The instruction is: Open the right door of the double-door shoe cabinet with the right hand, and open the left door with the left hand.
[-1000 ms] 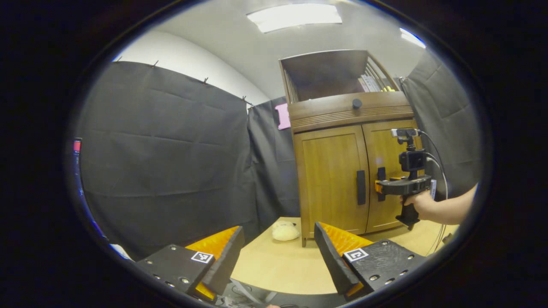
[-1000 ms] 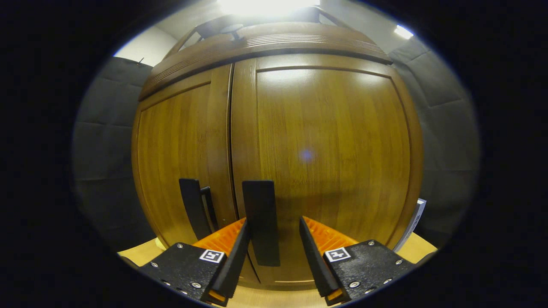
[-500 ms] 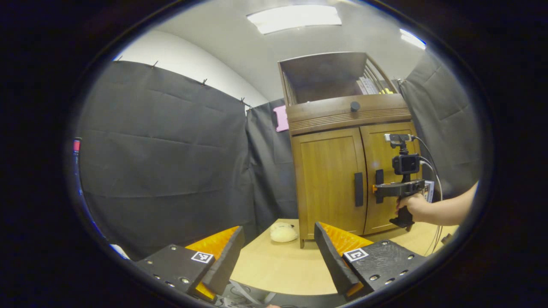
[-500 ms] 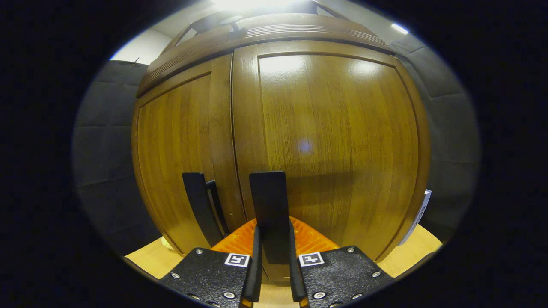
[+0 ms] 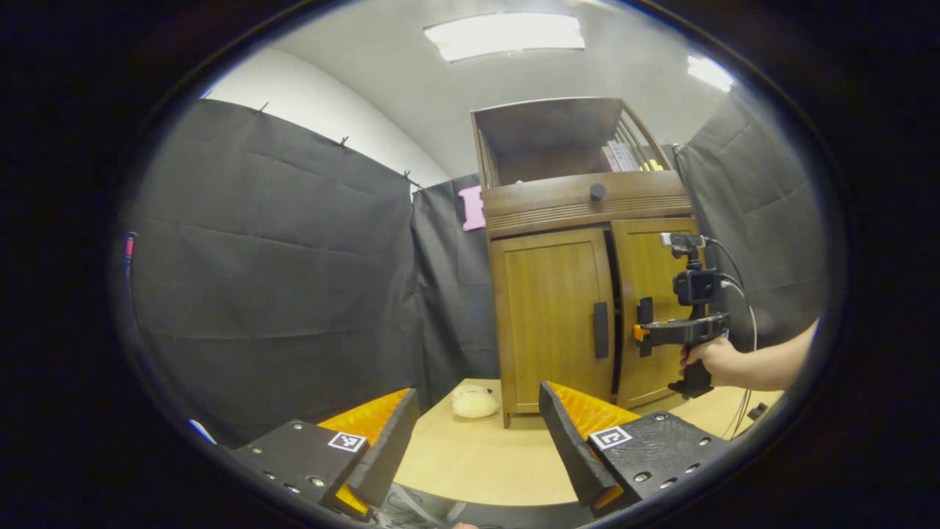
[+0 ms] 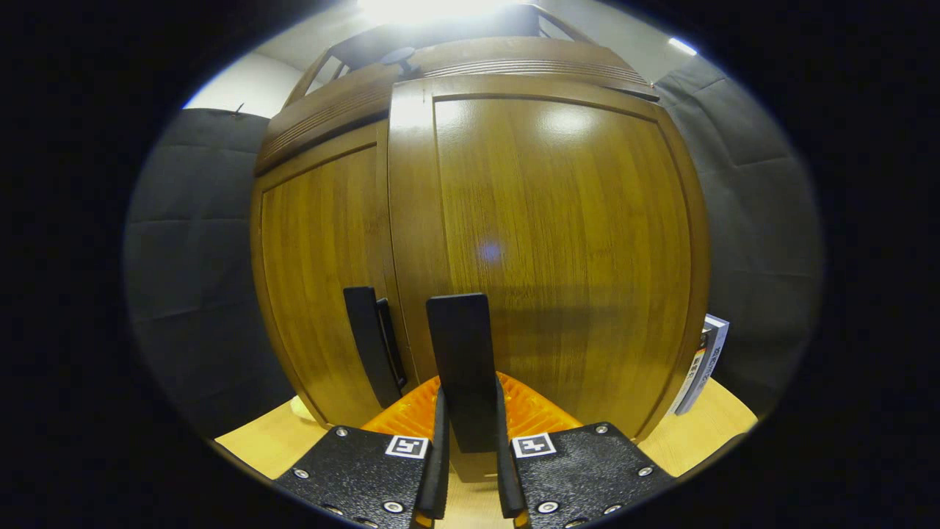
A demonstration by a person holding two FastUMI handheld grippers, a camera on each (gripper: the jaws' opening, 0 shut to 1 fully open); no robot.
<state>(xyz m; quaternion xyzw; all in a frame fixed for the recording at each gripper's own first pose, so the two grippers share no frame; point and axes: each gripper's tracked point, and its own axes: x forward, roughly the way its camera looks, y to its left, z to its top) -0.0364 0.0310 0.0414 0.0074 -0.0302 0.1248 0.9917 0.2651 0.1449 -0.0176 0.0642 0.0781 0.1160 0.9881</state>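
Observation:
The wooden shoe cabinet (image 5: 580, 206) stands on the table, right of centre in the left gripper view. Its right door (image 6: 558, 242) is ajar, its edge standing forward of the closed left door (image 6: 323, 279). A dark gap (image 5: 614, 308) shows between the two doors. My right gripper (image 6: 468, 400) is shut on the right door's dark vertical handle (image 6: 461, 345). The right gripper (image 5: 639, 336) appears farther off in the left gripper view, held by a hand (image 5: 709, 360). The left door's handle (image 5: 601, 330) is free. My left gripper (image 5: 476, 391) is open, well back from the cabinet.
A cream plush object (image 5: 474, 402) lies on the wooden table (image 5: 470, 463) by the cabinet's left foot. A book (image 6: 701, 364) leans at the cabinet's right side. Black cloth walls surround the booth. A cable (image 5: 745, 308) hangs from the right gripper.
The right gripper has shut on the right door's handle and pulled that door slightly open. The left gripper has drawn back a little, so the cabinet looks smaller and farther left.

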